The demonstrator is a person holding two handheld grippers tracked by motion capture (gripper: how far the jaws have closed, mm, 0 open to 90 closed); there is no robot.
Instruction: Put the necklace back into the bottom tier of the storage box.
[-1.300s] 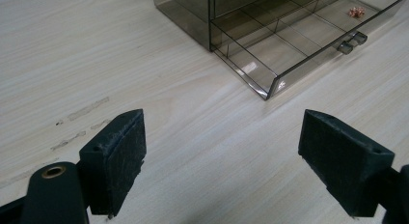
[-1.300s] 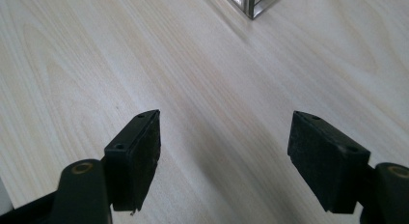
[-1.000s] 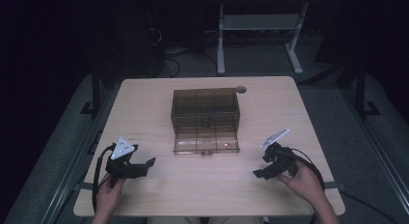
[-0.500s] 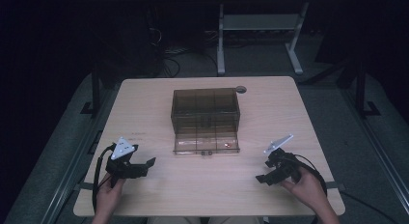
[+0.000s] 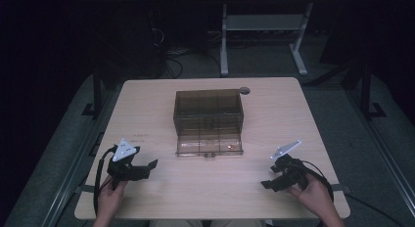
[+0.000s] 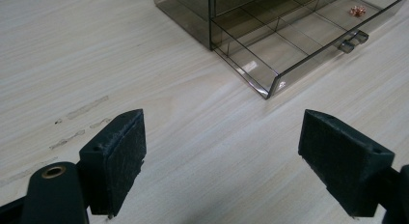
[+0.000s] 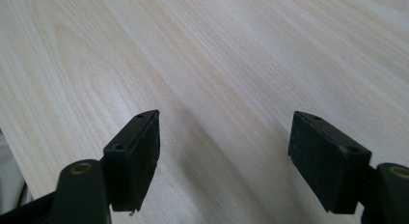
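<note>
The left tool (image 5: 147,167) is held low over the near left part of the surface (image 5: 161,102), its jaws spread wide with nothing between them. In the left gripper view the two black pads (image 6: 115,159) are seen well apart above bare wood grain, and a few faint scuff marks (image 6: 79,122) are seen on the surface just ahead of the left pad. The right tool (image 5: 269,182) is held over the near right part of the surface, its jaws likewise spread wide and empty; in the right gripper view bare surface (image 7: 217,64) is seen between and beyond them.

Ahead of both tools, about midway between them and well apart from each, a smoky transparent compartment box (image 5: 208,107) is seen standing on the surface. Its lid (image 5: 209,144) is laid open flat toward the tools, touching the surface, with a small latch tab (image 5: 210,154) at its near edge. A small copper-coloured item (image 6: 357,10) is seen lying in the lid, at its corner nearer the right tool; its exact kind is too small to make out. The box is divided by partitions, and whether anything lies in its compartments cannot be told through the dark walls. Beyond the box, a small round grey object (image 5: 244,90) is seen at the far edge of the surface. The box is cut off at the top edge of the left gripper view.
</note>
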